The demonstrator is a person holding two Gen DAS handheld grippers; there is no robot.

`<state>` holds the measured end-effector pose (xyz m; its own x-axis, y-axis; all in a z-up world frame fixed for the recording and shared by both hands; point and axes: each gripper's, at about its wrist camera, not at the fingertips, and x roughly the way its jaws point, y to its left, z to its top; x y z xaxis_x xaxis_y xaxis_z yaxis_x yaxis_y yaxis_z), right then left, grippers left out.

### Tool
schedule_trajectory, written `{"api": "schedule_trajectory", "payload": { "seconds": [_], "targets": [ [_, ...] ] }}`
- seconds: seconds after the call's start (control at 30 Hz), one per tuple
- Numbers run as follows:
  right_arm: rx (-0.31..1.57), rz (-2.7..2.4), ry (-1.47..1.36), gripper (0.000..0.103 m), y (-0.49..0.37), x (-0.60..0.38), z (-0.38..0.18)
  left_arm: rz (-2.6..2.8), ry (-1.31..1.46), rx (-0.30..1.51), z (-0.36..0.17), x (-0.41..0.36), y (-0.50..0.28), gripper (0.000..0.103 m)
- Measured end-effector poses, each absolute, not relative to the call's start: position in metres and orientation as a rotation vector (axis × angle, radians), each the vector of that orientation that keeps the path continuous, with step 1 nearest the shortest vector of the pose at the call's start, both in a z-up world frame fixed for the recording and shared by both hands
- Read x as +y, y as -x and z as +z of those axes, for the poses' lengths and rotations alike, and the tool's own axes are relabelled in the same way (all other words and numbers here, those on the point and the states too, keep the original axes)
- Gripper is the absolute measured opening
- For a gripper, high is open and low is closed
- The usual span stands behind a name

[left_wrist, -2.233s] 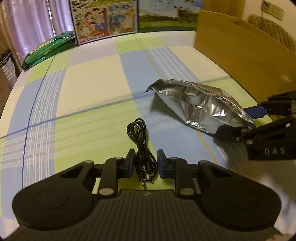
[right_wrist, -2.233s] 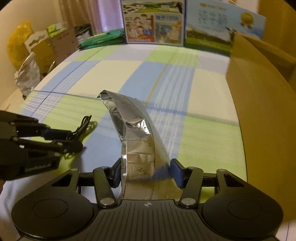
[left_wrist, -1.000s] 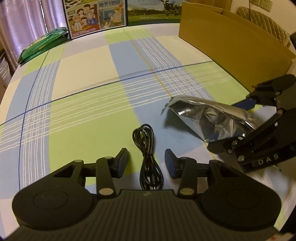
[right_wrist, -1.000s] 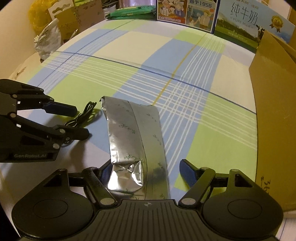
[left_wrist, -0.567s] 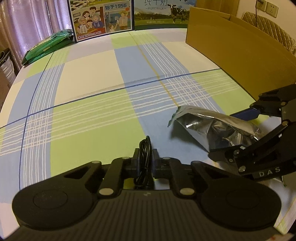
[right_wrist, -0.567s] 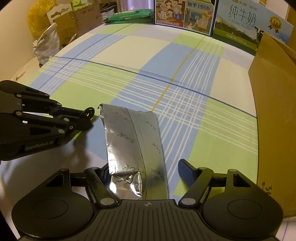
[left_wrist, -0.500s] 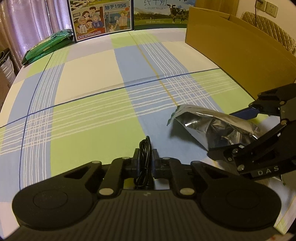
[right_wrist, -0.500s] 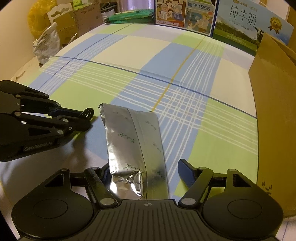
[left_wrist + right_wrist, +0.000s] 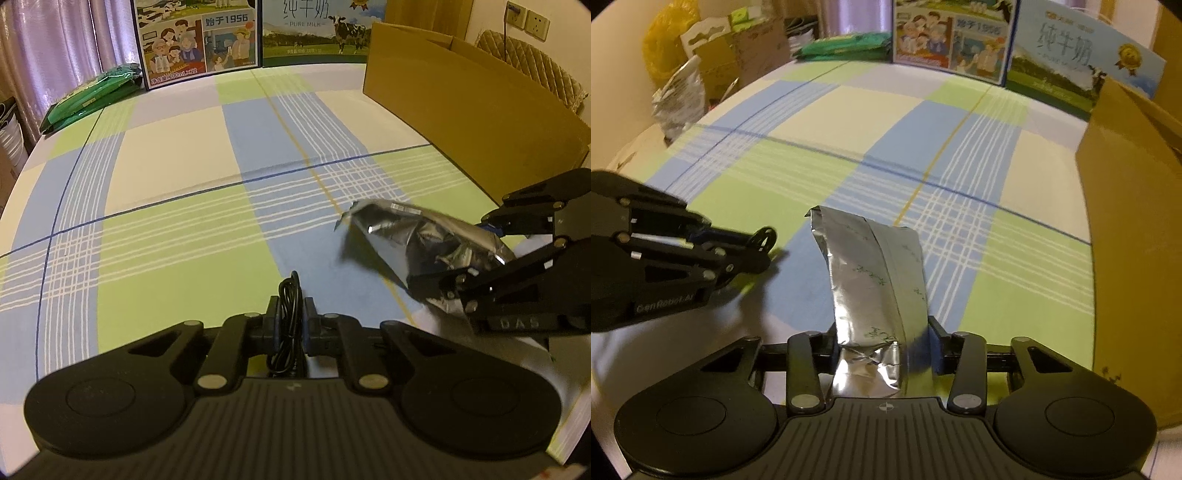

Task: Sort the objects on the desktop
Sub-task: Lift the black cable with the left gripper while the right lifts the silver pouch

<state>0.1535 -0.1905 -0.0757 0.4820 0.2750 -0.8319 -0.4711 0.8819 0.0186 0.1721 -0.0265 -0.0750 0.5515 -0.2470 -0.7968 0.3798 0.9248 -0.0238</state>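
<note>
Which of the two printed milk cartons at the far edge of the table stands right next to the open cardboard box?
The blue PURE MILK carton with the cow, beside the cardboard box. The family-cartoon carton stands farther left, near the green packets.

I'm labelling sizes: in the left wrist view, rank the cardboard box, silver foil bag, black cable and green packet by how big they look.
1. cardboard box
2. silver foil bag
3. green packet, far away, so unsure
4. black cable, partly hidden in the left gripper

Table under a plaid cloth, goods along its edges.

Plaid tablecloth point(image 9: 177, 177) in blue, green and cream covers the table. Ahead of the tool at the far edge: two milk cartons point(image 9: 258, 33) upright; green packets point(image 9: 92, 94) far left. Cardboard box point(image 9: 472, 107) stands along the right side.
</note>
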Motion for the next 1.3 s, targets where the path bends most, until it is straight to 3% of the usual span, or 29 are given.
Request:
{"api": "schedule_trajectory", "payload": {
  "seconds": [1.3],
  "targets": [
    [0.899,0.356,0.058,0.038,-0.136,-0.213,-0.042,-0.364,-0.096,0.875,-0.041,-0.035,-0.165,0.007]
  ]
}}
